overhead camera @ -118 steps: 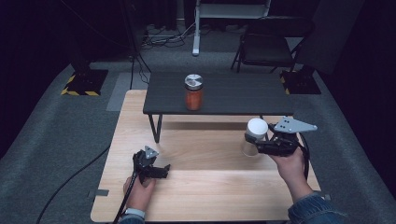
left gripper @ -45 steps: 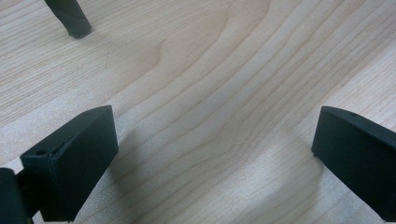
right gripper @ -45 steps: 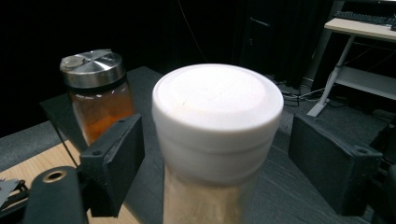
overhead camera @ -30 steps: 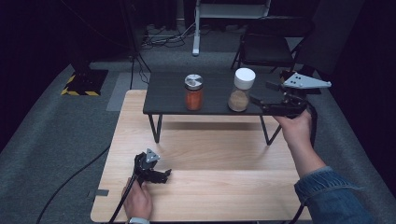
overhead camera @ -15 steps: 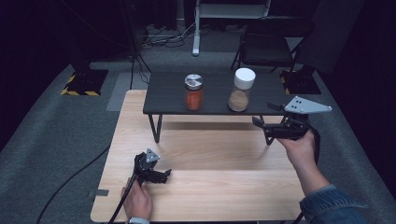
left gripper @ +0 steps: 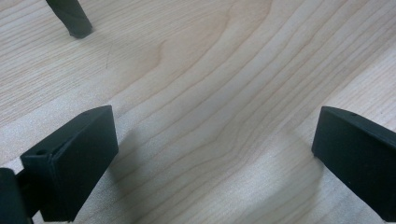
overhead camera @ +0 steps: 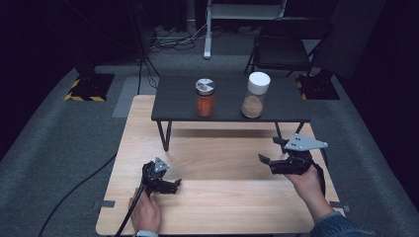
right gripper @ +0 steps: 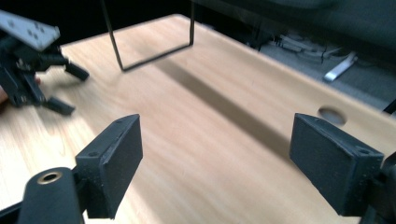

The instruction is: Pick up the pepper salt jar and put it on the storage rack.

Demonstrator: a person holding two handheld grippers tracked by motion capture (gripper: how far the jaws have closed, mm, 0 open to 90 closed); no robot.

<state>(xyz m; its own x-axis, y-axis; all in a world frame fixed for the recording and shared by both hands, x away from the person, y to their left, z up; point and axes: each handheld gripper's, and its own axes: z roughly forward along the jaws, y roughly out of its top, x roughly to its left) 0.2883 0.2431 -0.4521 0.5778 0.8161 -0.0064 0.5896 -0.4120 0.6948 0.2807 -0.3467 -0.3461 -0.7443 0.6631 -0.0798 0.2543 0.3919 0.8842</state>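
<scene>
The white-capped jar (overhead camera: 256, 95) stands upright near the right end of the low black shelf (overhead camera: 173, 111), well apart from the right gripper (overhead camera: 271, 154), whose jaws have just been opening and now stand spread with nothing between them, low over the right side of the desk (overhead camera: 222, 212). The left gripper (overhead camera: 176, 184) rests by the front left, jaws spread and empty too. To finish this well, I'd back the right hand off level and set it down clear of the shelf legs. The jar's brown contents are hard to identify, as are those of the orange jar (overhead camera: 204, 97) beside it.
</scene>
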